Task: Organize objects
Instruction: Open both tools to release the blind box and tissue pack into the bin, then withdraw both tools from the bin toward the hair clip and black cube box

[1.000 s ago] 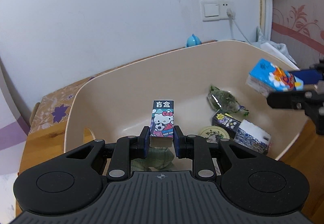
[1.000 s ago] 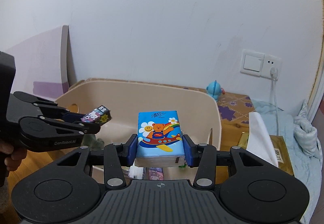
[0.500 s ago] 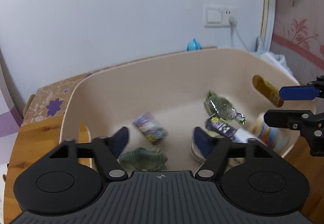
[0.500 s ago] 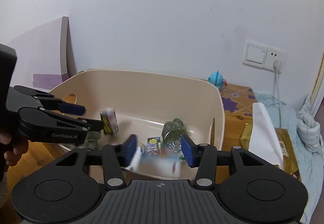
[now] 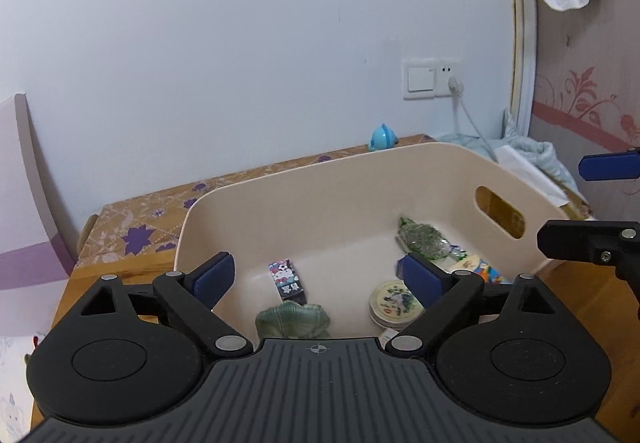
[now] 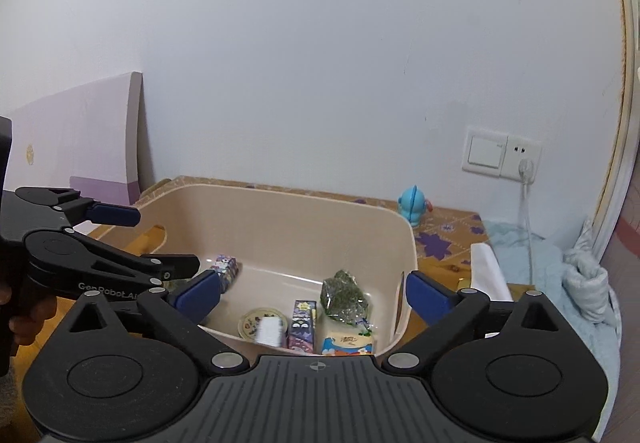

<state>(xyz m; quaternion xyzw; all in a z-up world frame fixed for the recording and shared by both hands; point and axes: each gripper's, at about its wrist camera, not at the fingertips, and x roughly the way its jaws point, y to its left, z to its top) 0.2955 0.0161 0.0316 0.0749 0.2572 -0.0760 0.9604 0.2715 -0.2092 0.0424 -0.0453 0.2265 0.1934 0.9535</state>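
Note:
A beige bin [image 5: 280, 175] [image 6: 280, 190] stands on the wooden table. In it lie a Hello Kitty box [image 5: 287, 282] [image 6: 226, 269], a blue tissue pack [image 5: 476, 269] [image 6: 347, 345], a green packet [image 5: 422, 241] [image 6: 345, 297], a round tin [image 5: 394, 303] [image 6: 258, 321], a dark star box [image 6: 303, 325] and a green soft toy [image 5: 292, 319]. My left gripper [image 5: 316, 275] hangs over the bin's near side, its jaws opening with nothing between the pads. My right gripper [image 6: 312, 291] hangs above the bin's right end, jaws also opening and empty.
A small blue toy [image 5: 382, 137] [image 6: 414, 205] stands behind the bin by the wall. A plugged socket [image 5: 434, 79] is above it. Light blue cloth [image 6: 560, 283] lies to the right, and a pink board [image 6: 80, 147] leans at the left. A hand [image 6: 24, 319] holds the left gripper.
Both grippers opened: the left let go of the Hello Kitty box, the right the blue tissue pack. Both things now lie in the bin. Both grippers rose and drew back.

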